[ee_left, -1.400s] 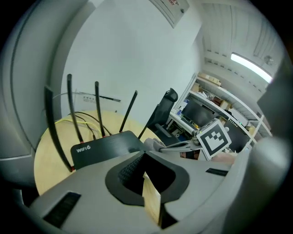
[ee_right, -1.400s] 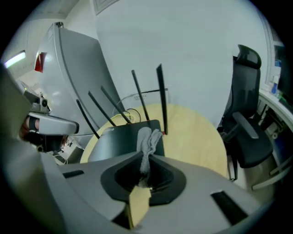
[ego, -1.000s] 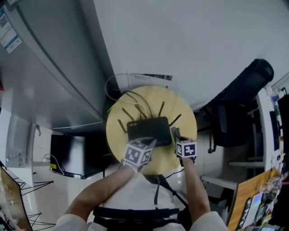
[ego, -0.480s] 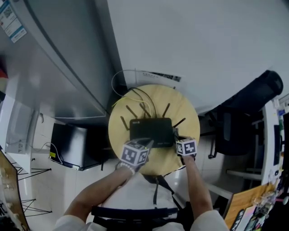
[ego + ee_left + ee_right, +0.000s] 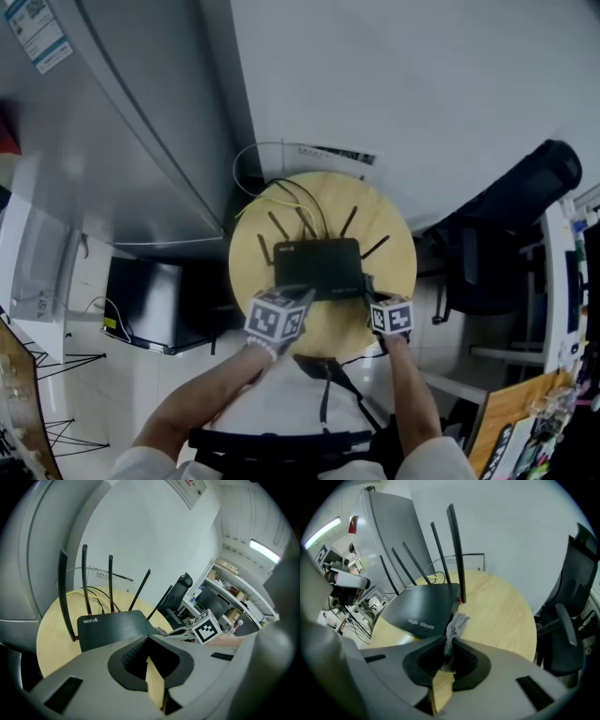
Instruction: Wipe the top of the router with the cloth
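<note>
Now the right claw (image 5: 449, 652) is pinched tight on the cloth (image 5: 457, 624). The cloth is small, grey and crumpled. A floppy bit of it sticks out past the jaws, right by the front right corner of the router (image 5: 423, 605).

The cloth looks soft and light, so it will likely bend and bunch up when pushed. Holding it by 1 end looks right, because the loose part can then drag flat over the router's top.

The left claw (image 5: 146, 654) has its jaws closed with nothing between them. It sits just at the front edge of the router.

The router is a flat black box with a dull, lined top and white print near its front. 5 thin black antennas (image 5: 86, 581) stand up along its back edge. It is probably hard and light, so it may slide when rubbed. The left claw could press on its front to keep it in place. The antennas look easy to knock, so the wiping should stay in front of them.

Under the router is a round wooden worktop (image 5: 380, 214), and the router sits in its middle.
</note>
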`<action>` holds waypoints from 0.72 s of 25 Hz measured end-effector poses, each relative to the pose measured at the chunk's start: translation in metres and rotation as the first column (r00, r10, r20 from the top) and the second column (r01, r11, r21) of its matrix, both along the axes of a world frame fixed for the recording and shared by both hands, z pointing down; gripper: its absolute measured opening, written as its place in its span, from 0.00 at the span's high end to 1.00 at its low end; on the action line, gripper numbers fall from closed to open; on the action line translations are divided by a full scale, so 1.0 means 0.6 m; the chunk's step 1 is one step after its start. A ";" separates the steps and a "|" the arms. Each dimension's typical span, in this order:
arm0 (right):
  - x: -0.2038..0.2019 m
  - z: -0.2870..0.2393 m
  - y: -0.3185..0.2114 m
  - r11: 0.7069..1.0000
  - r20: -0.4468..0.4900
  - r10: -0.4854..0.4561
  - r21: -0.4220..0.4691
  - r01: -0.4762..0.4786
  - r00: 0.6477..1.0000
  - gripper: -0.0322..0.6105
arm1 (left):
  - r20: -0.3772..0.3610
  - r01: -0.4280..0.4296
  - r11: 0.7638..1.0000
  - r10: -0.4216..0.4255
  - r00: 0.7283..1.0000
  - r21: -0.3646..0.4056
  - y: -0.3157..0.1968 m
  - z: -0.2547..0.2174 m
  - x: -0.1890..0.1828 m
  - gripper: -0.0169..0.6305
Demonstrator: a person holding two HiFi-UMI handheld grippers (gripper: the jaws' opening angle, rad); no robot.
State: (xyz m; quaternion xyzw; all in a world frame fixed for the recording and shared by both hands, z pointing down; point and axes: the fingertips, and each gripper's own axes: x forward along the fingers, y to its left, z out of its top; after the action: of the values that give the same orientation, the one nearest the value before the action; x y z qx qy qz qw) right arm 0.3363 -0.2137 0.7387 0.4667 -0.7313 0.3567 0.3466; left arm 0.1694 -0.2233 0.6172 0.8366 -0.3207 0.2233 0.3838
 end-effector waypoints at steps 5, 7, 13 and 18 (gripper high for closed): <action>-0.021 -0.004 0.038 1.000 -0.003 0.006 0.005 -0.006 1.000 0.89 | -0.005 0.005 1.000 -0.005 1.000 -0.010 0.023 0.008 -0.030 0.98; -0.028 -0.007 0.048 1.000 -0.005 0.013 0.010 -0.013 1.000 0.89 | -0.006 0.009 1.000 -0.009 1.000 -0.011 0.032 0.010 -0.042 0.98; -0.073 -0.003 0.061 0.999 0.012 0.039 0.015 -0.040 0.999 0.89 | -0.006 0.037 0.999 -0.037 0.999 -0.016 0.057 0.015 -0.084 0.98; -0.158 0.007 0.067 1.000 0.043 -0.009 0.009 0.009 0.999 0.89 | -0.001 0.087 0.996 -0.087 0.996 -0.023 0.076 0.019 -0.132 0.98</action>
State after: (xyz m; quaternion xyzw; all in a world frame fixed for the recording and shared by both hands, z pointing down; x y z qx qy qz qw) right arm 0.2418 -0.1733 0.7430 0.4572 -0.7423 0.3619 0.3300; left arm 0.0902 -0.1779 0.6285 0.8176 -0.3540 0.2091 0.4030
